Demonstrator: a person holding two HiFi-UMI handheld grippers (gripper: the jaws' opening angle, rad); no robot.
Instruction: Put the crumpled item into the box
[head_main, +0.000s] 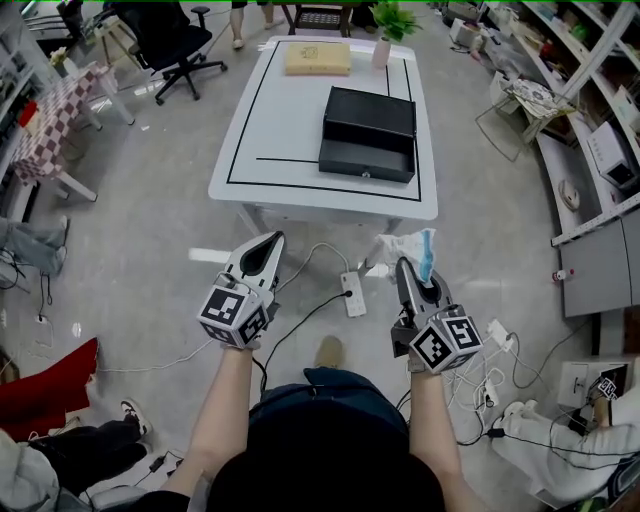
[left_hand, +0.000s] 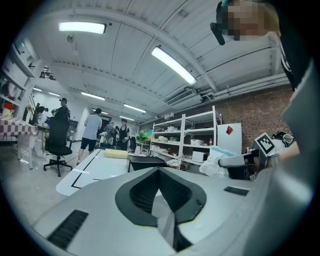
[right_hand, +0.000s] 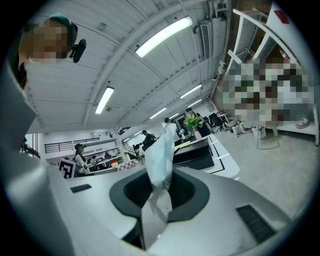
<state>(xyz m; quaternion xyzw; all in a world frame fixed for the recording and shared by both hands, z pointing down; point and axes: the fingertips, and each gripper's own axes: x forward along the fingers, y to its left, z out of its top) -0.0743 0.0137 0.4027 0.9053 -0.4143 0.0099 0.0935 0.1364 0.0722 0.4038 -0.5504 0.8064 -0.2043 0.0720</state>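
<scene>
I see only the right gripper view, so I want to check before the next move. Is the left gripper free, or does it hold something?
Observer: The left gripper is free. Its jaws are together, with nothing between them.
Operator: Is anything on the floor before the table?
Observer: Yes. A white power strip lies on the floor, between the grippers and the table.
Operator: Is the right gripper above the table?
Observer: No. In the head view the right gripper, with the crumpled item in its jaws, hangs over the floor, short of the table's near edge.
</scene>
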